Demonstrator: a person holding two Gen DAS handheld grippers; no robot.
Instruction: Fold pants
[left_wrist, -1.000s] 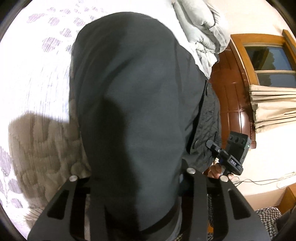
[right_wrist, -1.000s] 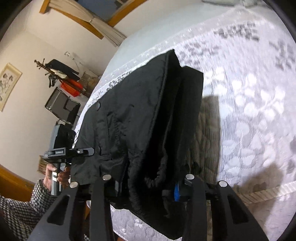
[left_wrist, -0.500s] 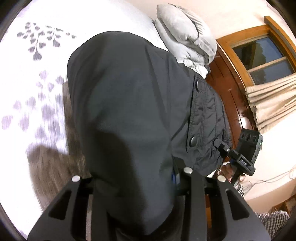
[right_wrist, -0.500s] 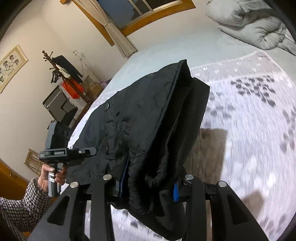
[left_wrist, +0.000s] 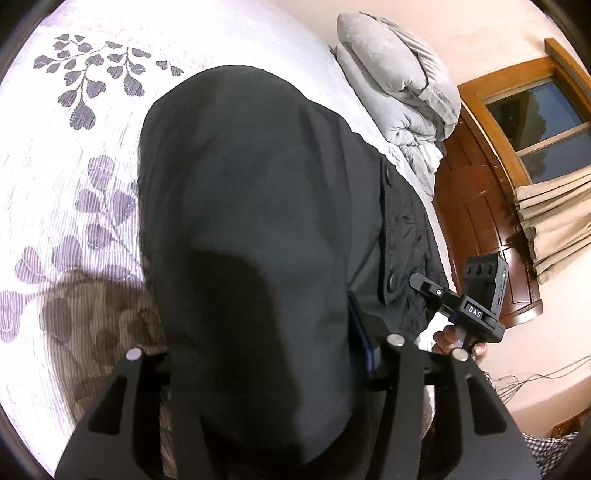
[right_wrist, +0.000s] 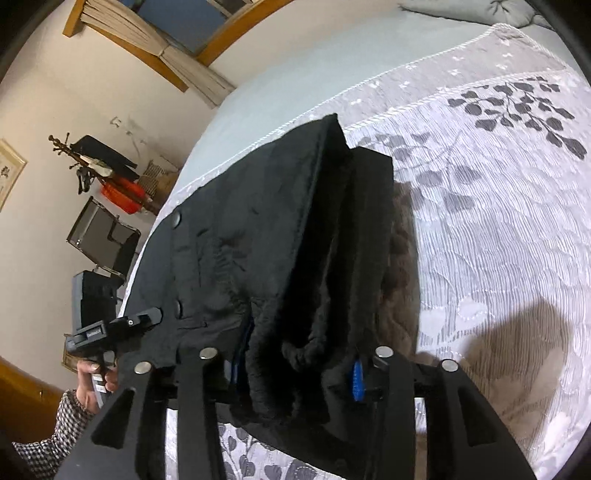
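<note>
The black padded pants (left_wrist: 251, 221) hang folded between both grippers above the bed. My left gripper (left_wrist: 266, 365) is shut on one end of the pants, which drape over its fingers and hide the fingertips. My right gripper (right_wrist: 295, 369) is shut on the thick bunched waist edge of the pants (right_wrist: 280, 236), with blue pads (right_wrist: 356, 380) pressing the cloth. The right gripper also shows in the left wrist view (left_wrist: 476, 295), at the pants' far side. The left gripper shows in the right wrist view (right_wrist: 110, 328), held in a hand.
The white bedspread with grey leaf print (left_wrist: 74, 166) lies under the pants. A grey duvet (left_wrist: 399, 88) is piled at the bed's head by a wooden window frame (left_wrist: 517, 155). A coat stand and black case (right_wrist: 103, 236) stand against the wall.
Both grippers have carried the pants along over the bed, and the views have swung. The grip on the pants is unchanged.
</note>
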